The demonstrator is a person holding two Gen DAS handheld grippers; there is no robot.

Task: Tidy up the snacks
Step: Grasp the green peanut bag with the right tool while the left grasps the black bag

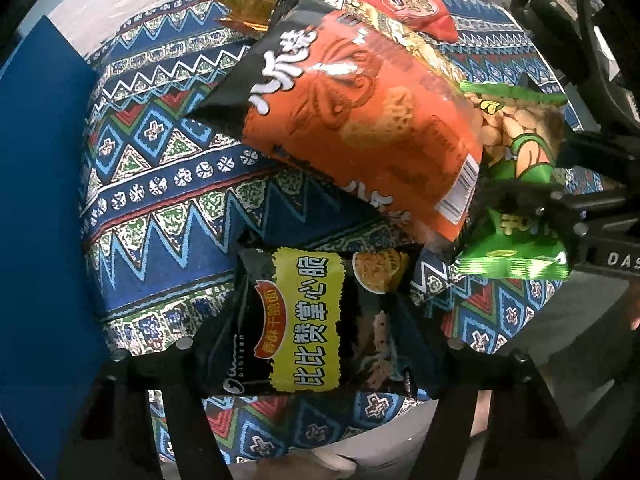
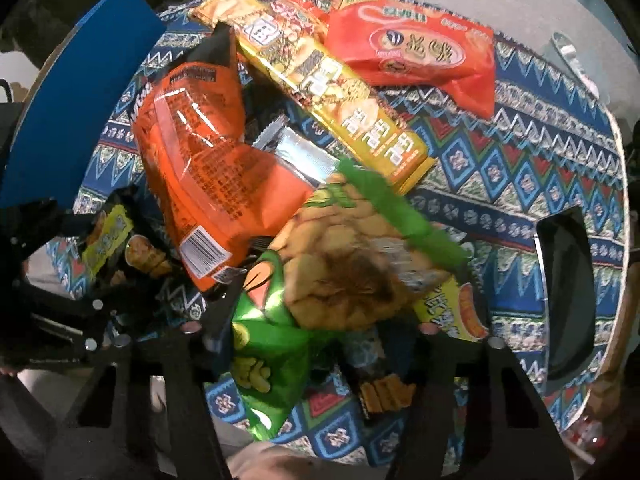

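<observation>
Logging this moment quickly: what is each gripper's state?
Left gripper: closed on black noodle packet.
Right gripper: closed on green peanut packet.

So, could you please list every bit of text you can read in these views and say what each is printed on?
"比比赞掌心脆" on the yellow label of the black noodle-snack bag.
"香酥干脆面" on that bag's red oval.
"DAS", cut off by the frame edge, on the right gripper.
Orange bag: large white characters partly hidden, fine print and barcode digits too small.
Gold box, red bag, green peanut bag: blurred.
</observation>
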